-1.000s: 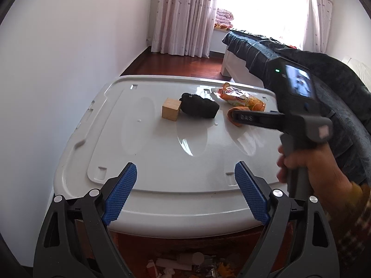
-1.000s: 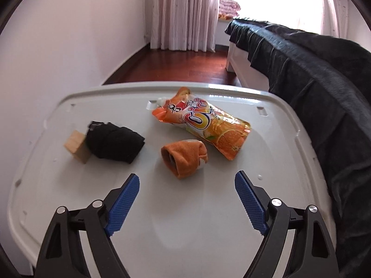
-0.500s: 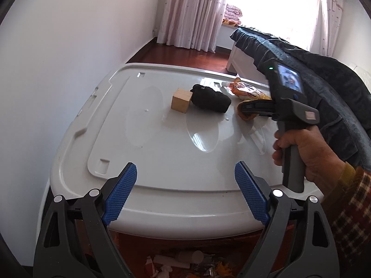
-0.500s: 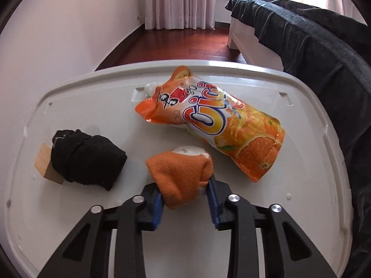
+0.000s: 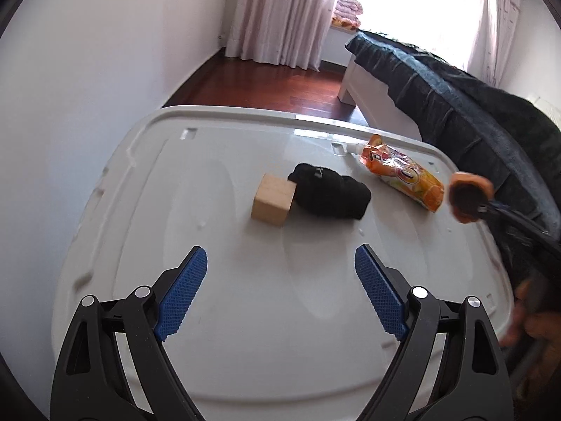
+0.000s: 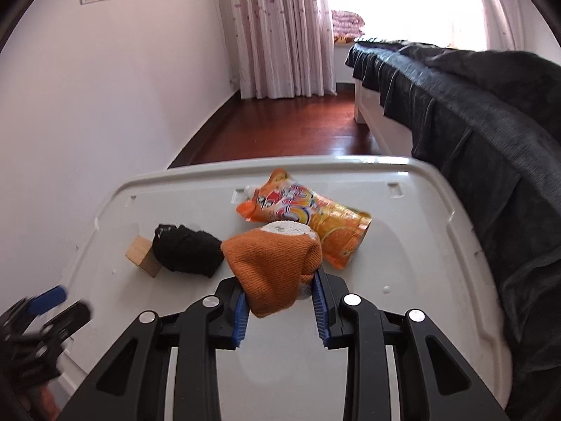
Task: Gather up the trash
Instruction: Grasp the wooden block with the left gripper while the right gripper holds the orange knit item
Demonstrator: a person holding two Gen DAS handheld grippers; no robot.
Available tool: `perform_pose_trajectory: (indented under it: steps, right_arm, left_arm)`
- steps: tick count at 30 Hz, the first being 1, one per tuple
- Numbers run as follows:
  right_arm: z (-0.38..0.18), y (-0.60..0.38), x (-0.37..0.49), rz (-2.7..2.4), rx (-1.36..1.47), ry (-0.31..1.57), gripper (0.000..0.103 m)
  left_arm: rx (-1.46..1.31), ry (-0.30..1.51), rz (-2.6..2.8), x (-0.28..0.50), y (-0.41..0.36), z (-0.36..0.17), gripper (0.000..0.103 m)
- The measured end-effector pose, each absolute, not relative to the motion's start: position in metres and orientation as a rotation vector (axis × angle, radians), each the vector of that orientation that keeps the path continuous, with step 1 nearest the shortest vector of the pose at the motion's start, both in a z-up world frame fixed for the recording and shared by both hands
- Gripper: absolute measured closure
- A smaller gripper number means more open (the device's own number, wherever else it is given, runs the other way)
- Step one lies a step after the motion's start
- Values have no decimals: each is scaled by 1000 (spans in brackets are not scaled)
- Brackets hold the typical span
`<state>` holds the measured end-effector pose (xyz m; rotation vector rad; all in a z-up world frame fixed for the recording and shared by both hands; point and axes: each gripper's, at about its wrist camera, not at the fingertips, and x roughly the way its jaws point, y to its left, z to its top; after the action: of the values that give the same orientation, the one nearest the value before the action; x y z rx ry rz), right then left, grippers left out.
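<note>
At frame centre, the right gripper (image 6: 280,307) clamped a soft, light orange knit sock (image 6: 275,268) (easily squashed, mid-bundle); the left gripper (image 5: 280,294) gaped empty below.

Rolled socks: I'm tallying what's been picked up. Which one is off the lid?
The orange sock, clamped in the right gripper. The black sock lies on the white lid, touching the wooden block.

Bare lid (image 5: 280,315) ahead of left tool (image 5: 280,293); wooden block (image 5: 273,199) beyond

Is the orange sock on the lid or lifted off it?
Lifted: the right gripper is shut on the orange sock, holding it above the white lid.
</note>
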<state>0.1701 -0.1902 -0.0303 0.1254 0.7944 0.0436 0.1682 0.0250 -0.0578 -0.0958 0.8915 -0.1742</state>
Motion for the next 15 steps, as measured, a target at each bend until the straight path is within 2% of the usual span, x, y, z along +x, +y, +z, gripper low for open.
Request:
perform_pose_trajectory:
  steps: [5, 11, 15]
  right_arm:
    - [-17, -191, 164, 58, 110, 762, 72]
    - [-21, -190, 164, 70, 103, 779, 72]
    - [-24, -189, 164, 74, 100, 785, 72]
  left_arm:
    - [1, 963, -165, 212, 9, -85, 19]
    - [-18, 1012, -124, 242, 13, -108, 25]
    - [-12, 1037, -132, 250, 16, -115, 42]
